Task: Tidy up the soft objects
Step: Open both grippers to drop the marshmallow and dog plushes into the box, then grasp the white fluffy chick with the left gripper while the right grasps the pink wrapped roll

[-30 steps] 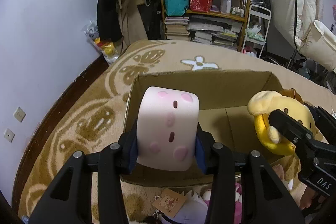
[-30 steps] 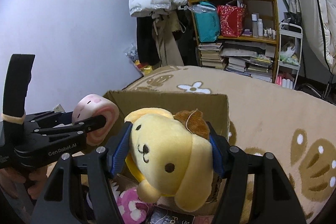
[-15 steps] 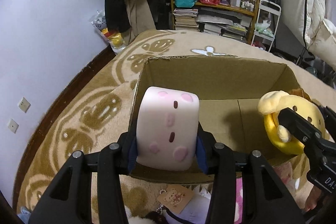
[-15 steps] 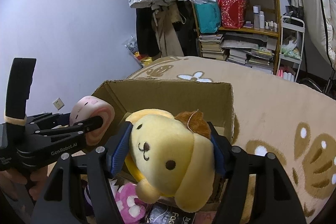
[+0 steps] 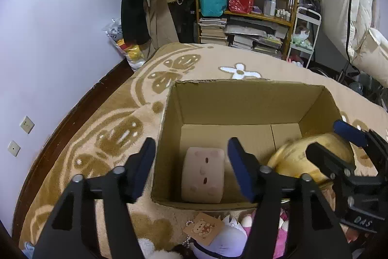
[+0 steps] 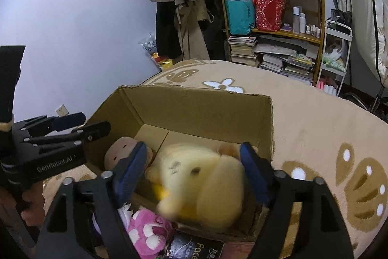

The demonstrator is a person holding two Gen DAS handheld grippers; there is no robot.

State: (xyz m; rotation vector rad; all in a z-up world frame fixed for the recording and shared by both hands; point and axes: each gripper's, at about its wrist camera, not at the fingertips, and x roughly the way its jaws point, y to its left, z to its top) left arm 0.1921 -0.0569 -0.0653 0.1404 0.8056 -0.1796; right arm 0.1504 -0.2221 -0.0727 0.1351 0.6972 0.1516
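Both hand-held grippers, left (image 5: 191,169) and right (image 6: 194,174), have just spread apart, so we let the pink cushion (image 5: 202,175) and yellow dog plush (image 6: 201,183) settle in the cardboard box (image 5: 242,98) before withdrawing toward six o'clock.

My pale pink block-shaped plush (image 5: 203,175) lay face-up on the open brown cardboard box's (image 5: 245,98) floor; my yellow floppy-eared dog plush (image 6: 201,183) blurred beside it.

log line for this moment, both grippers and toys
left hand-held gripper: just opened, pink plush in box | right hand-held gripper: just opened, yellow dog plush dropping, blurred
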